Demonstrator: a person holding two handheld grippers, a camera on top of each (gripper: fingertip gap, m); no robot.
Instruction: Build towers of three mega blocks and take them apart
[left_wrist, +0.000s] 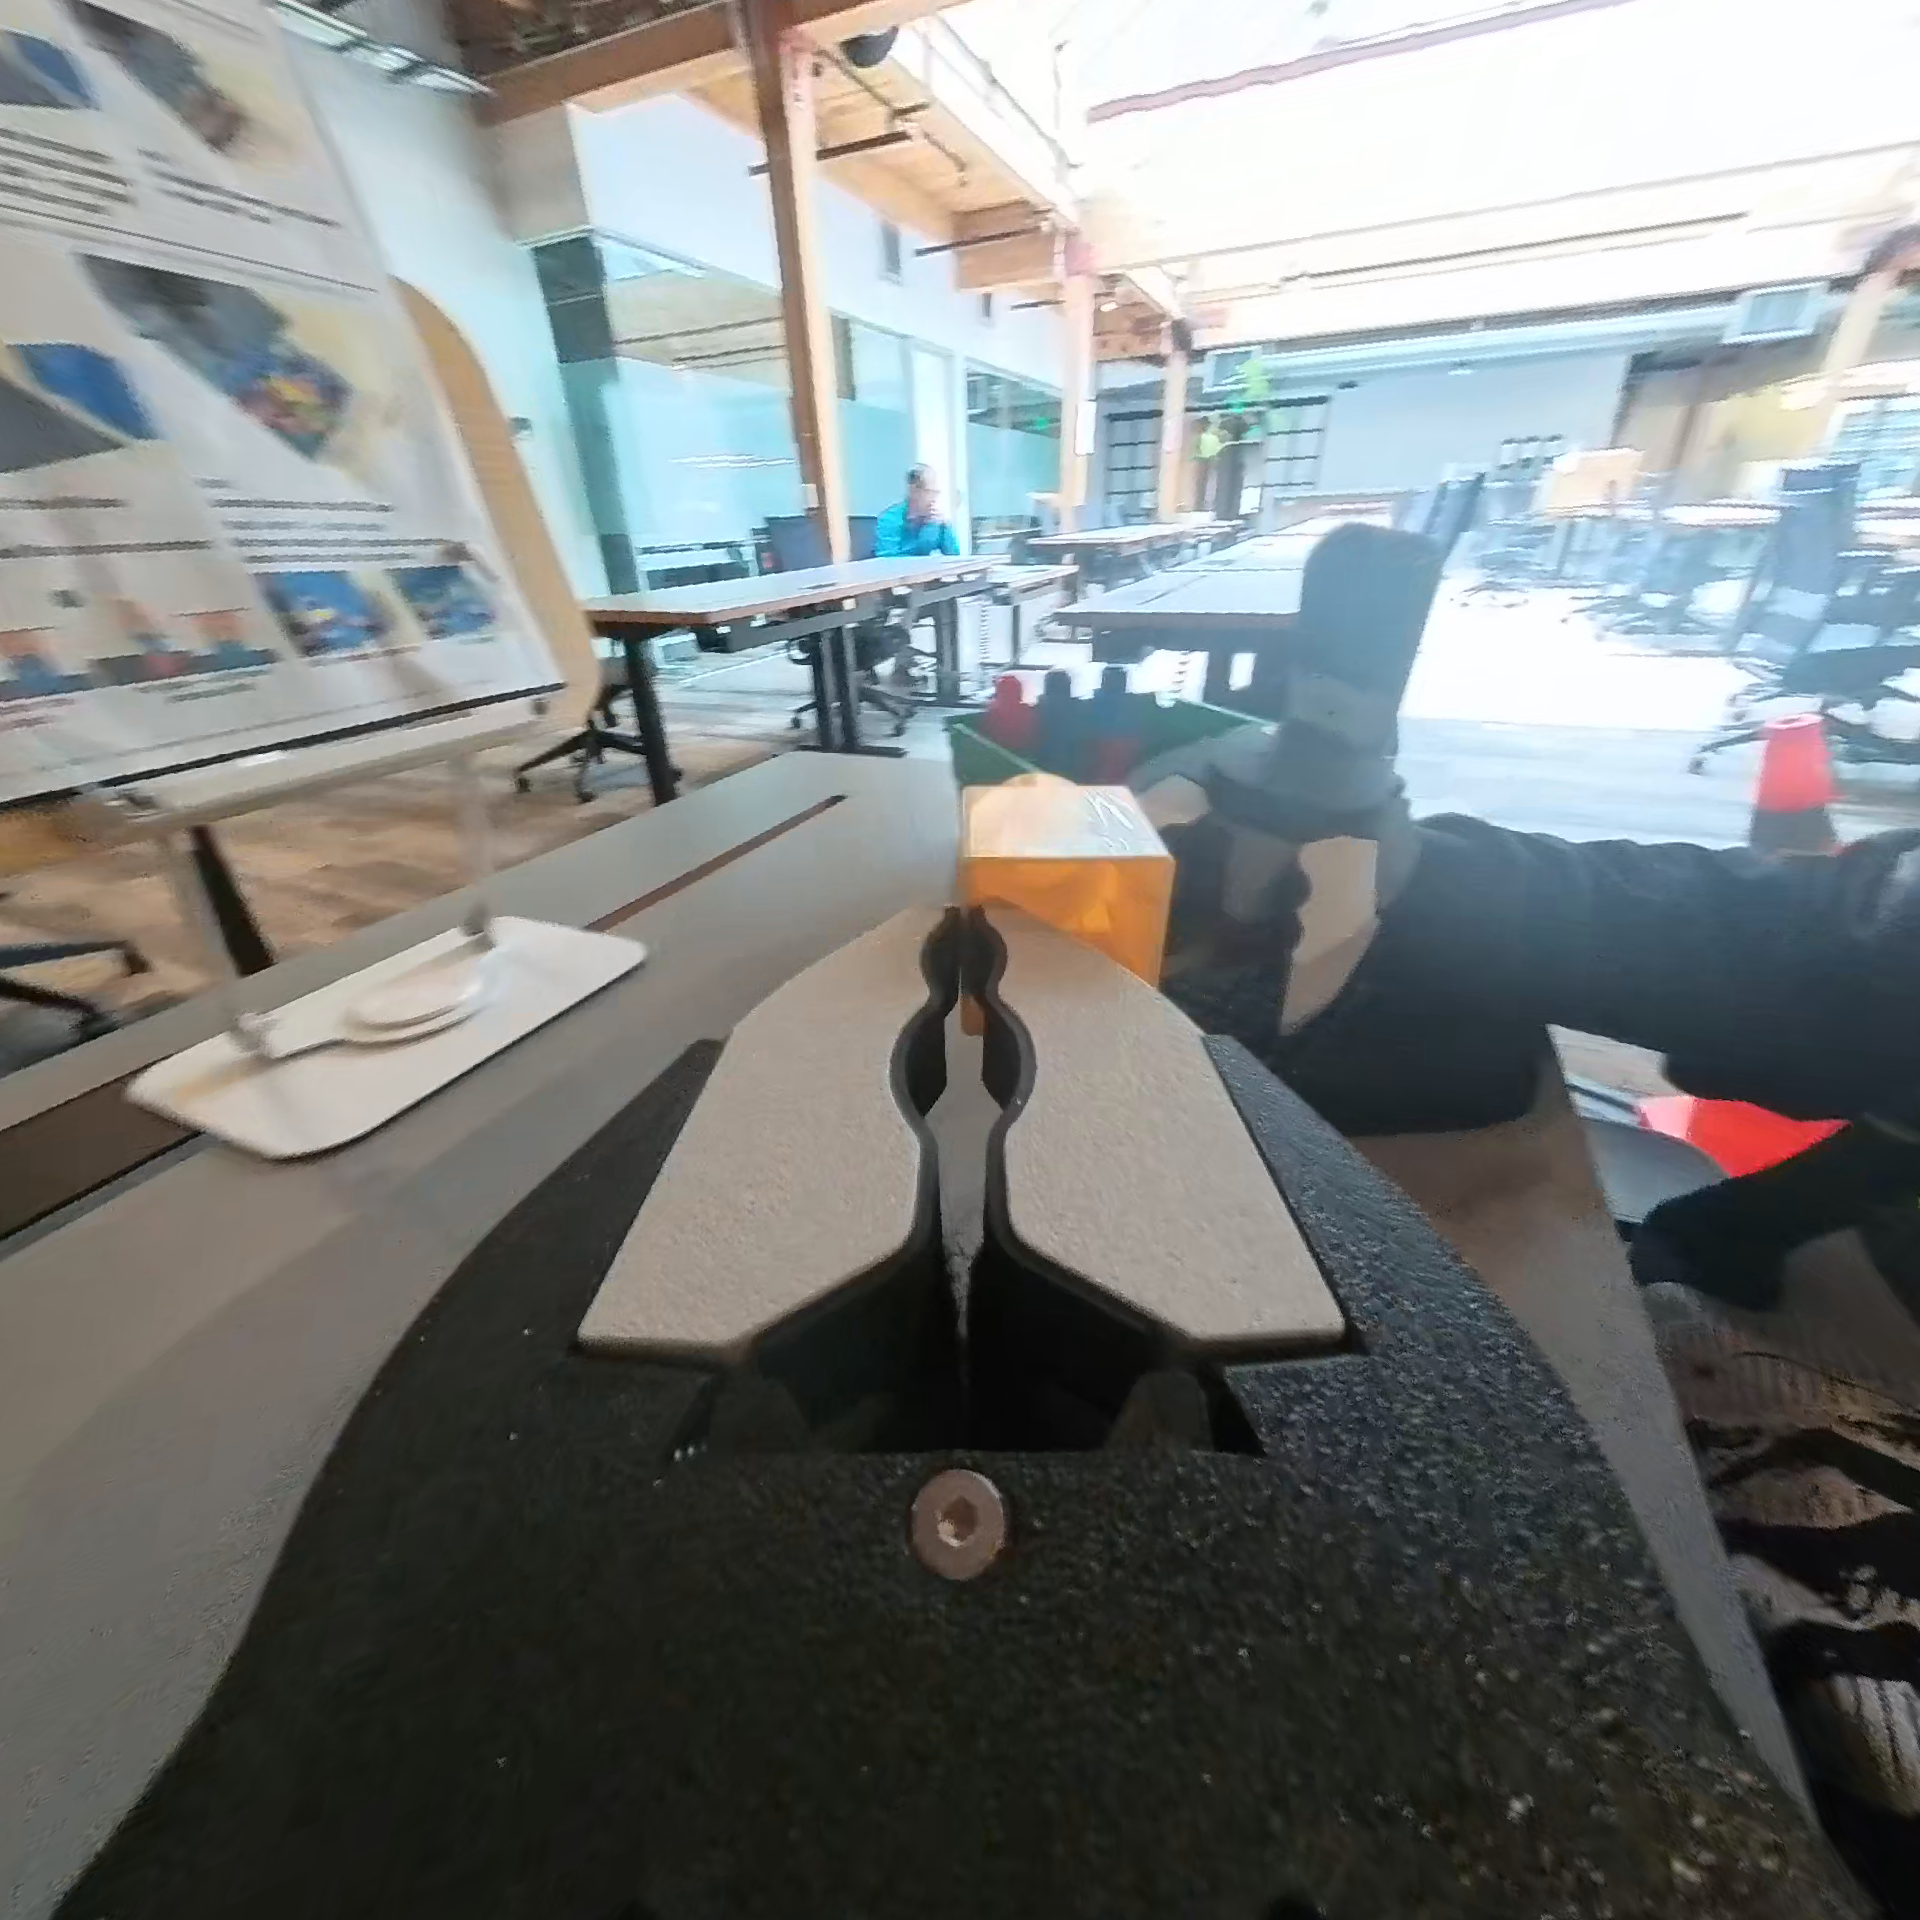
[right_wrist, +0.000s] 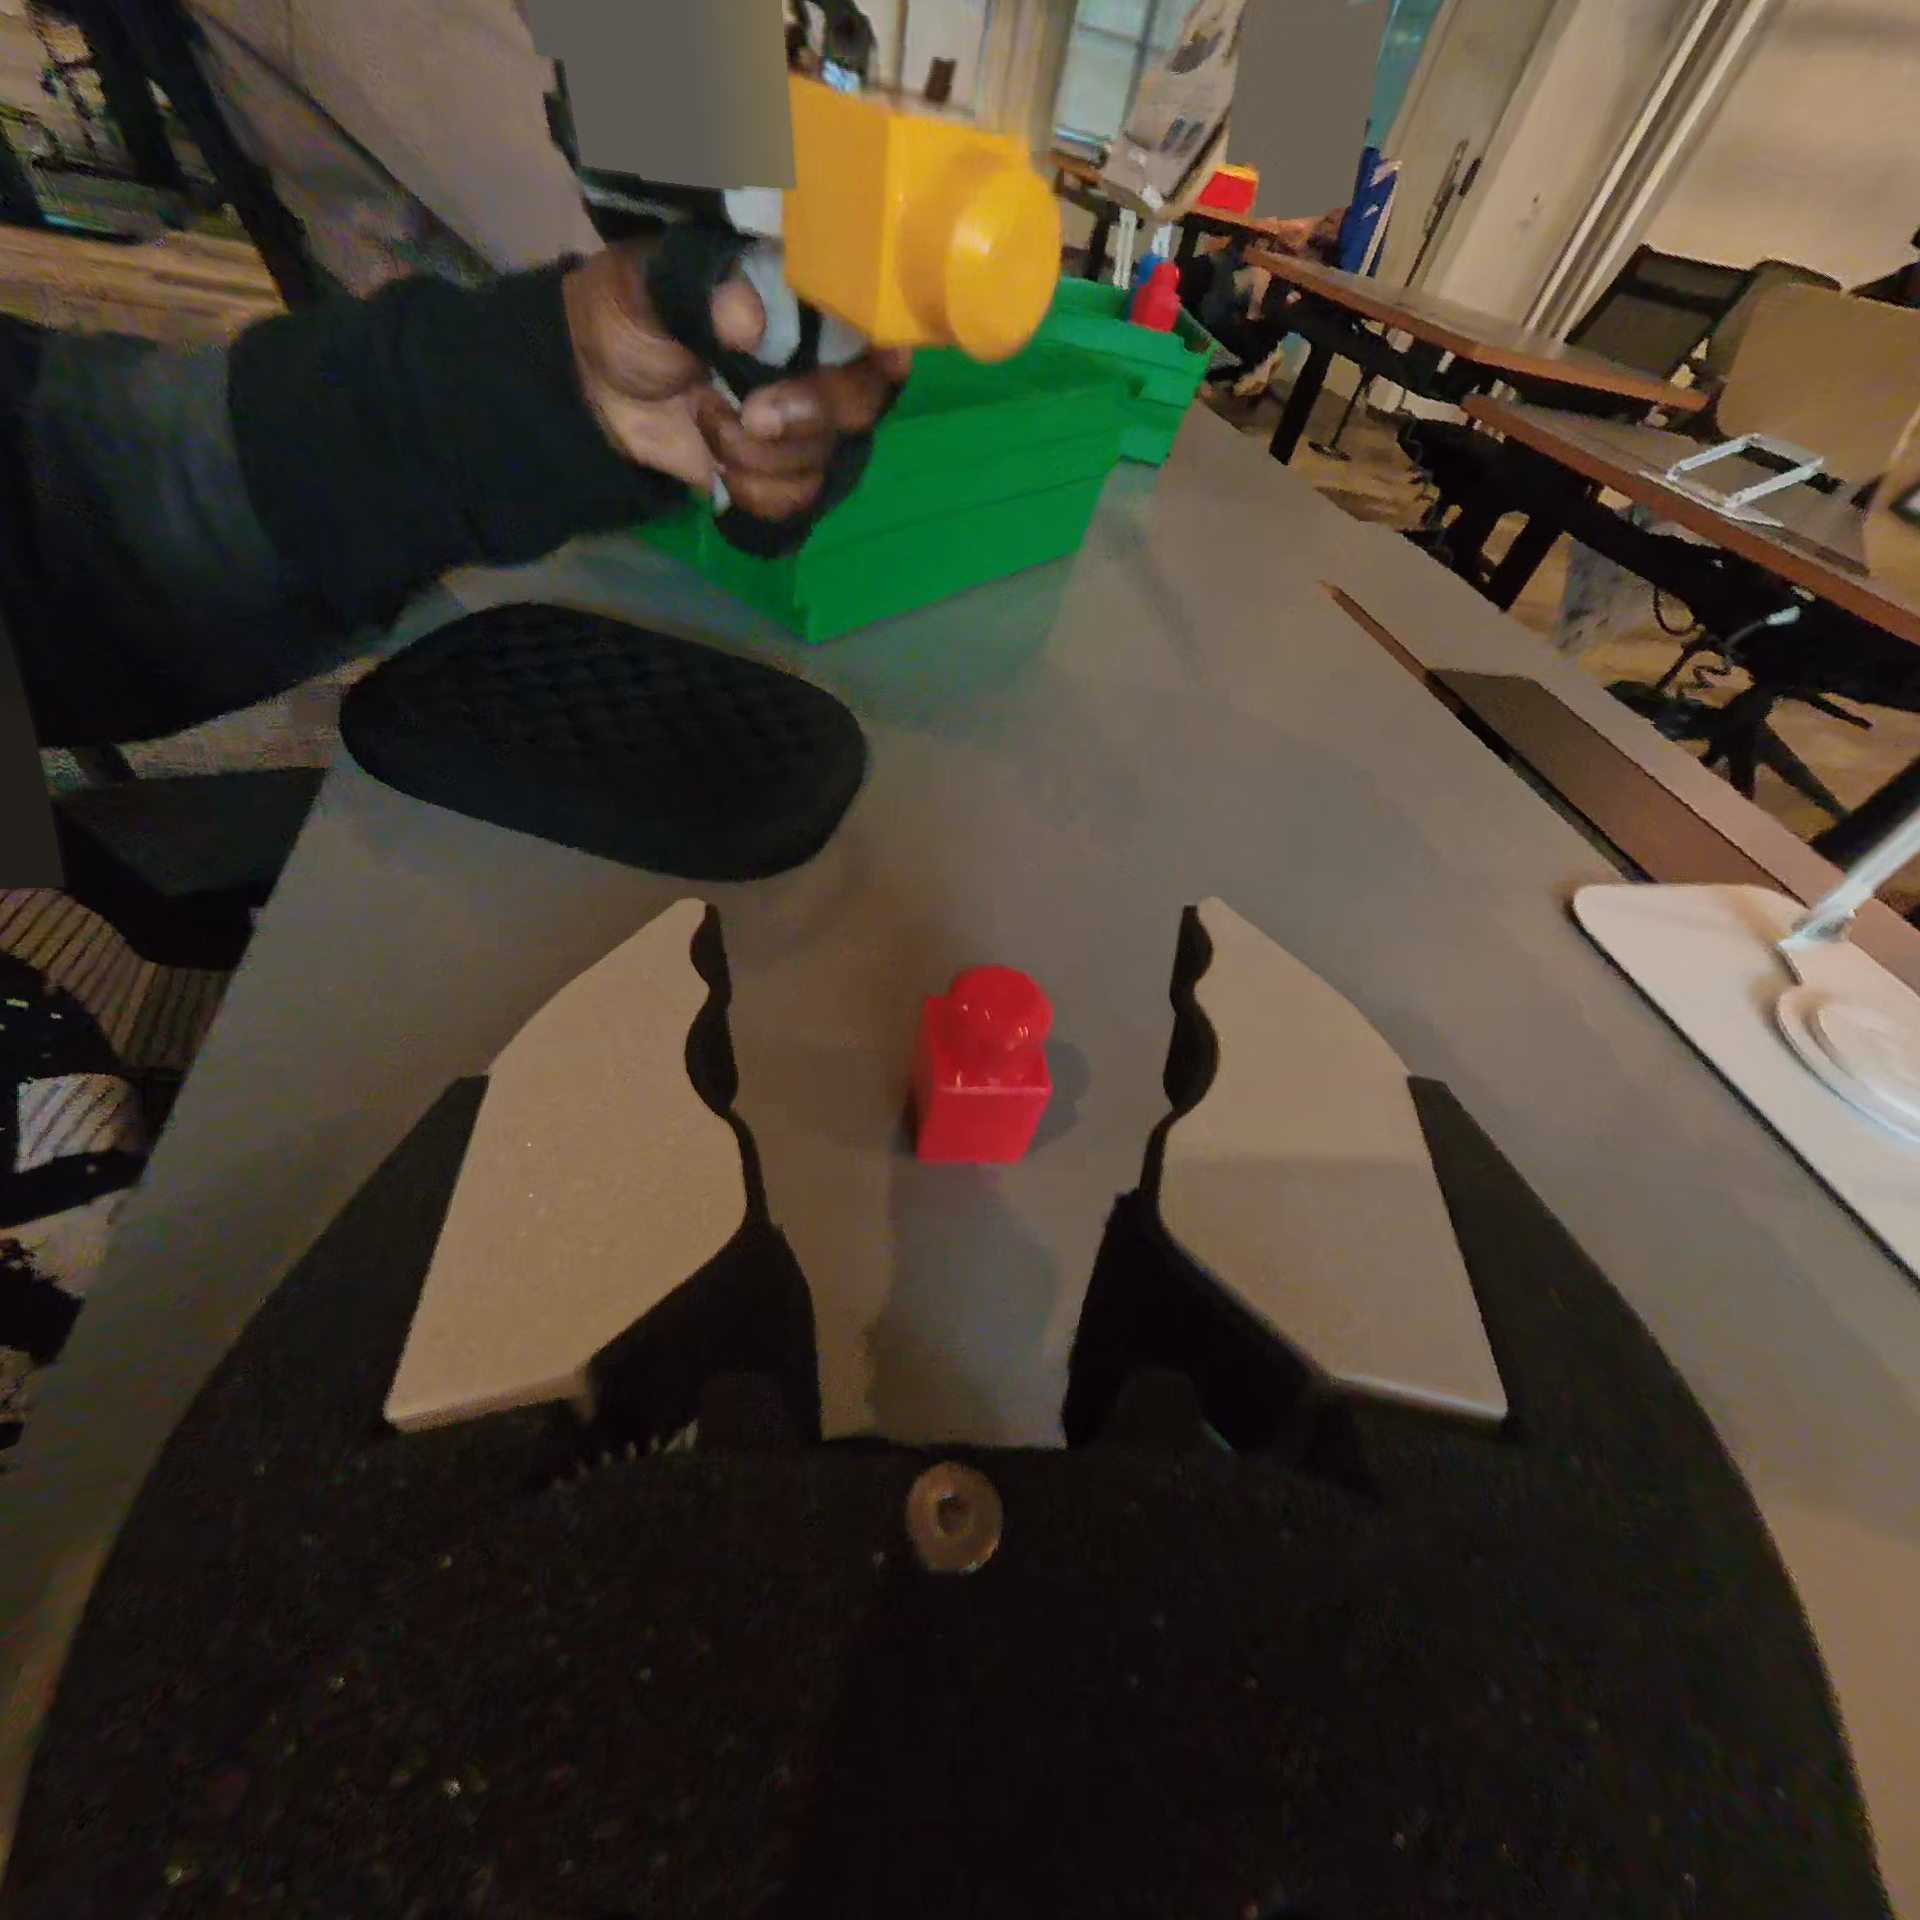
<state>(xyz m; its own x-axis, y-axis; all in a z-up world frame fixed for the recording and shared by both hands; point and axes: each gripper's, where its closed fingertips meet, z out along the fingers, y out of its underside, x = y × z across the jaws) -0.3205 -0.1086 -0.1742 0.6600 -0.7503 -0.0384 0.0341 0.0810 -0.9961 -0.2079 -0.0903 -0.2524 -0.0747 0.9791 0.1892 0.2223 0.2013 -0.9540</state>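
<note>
My left gripper (left_wrist: 961, 920) is shut on the wall of a yellow block (left_wrist: 1060, 873), pinched at the fingertips. In the right wrist view that yellow block (right_wrist: 914, 229) is held in the air on its side, stud pointing toward the camera, above the green bin (right_wrist: 966, 499). My right gripper (right_wrist: 945, 925) is open, low over the grey table (right_wrist: 1143, 727). A single-stud red block (right_wrist: 982, 1070) stands upright on the table between its fingers, untouched. The green bin (left_wrist: 977, 743) holds several red and blue blocks (left_wrist: 1049, 717).
A black oval pad (right_wrist: 603, 738) lies on the table left of the red block. A white sign-stand base (right_wrist: 1714, 997) sits at the right edge; it also shows in the left wrist view (left_wrist: 395, 1029). An orange cone (left_wrist: 1792, 769) stands beyond the table. Spacing between my two grippers at the tips: around 15 centimeters.
</note>
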